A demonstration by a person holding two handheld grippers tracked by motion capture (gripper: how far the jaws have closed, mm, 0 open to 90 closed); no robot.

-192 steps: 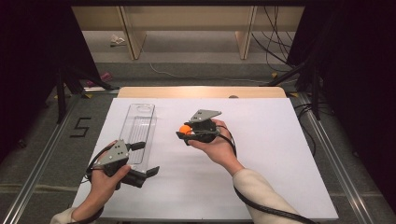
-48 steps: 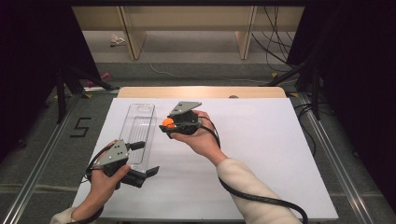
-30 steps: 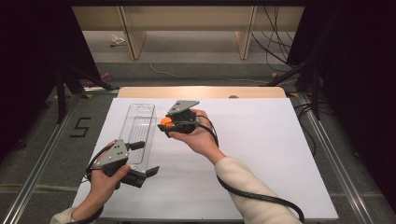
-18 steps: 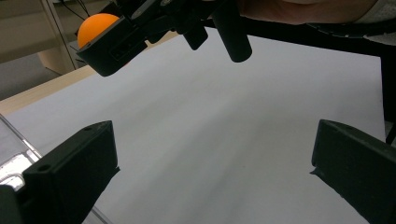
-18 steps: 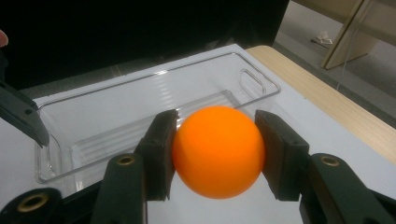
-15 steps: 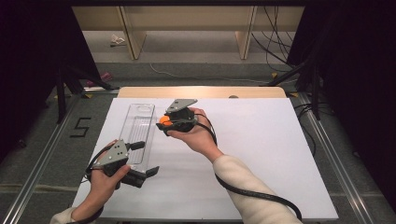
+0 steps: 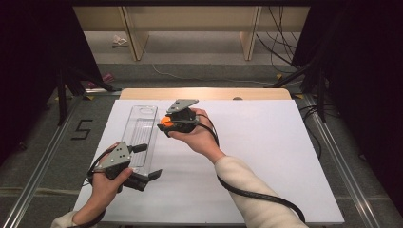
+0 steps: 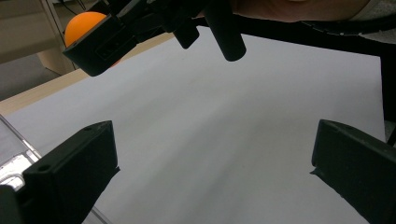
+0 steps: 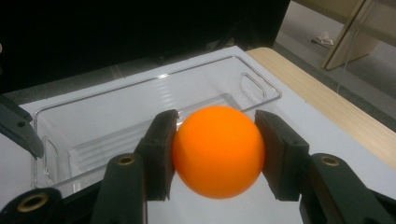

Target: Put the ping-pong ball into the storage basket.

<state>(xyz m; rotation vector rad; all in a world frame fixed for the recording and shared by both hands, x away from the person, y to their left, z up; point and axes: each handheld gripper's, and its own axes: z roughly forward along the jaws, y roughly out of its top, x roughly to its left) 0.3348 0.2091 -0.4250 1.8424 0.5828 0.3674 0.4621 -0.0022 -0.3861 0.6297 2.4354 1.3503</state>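
Right gripper: jaws clamped on an orange ball, one pad pressed to each side, the ball raised clear of the table. In the high view the right gripper hangs just beside the right long wall of a clear plastic tray, the ball at its tip.

Tray: long, narrow, ribbed floor, lying on a white sheet that covers the table.

Left gripper: jaws spread wide with nothing between them, at the tray's near end, held in the left hand.
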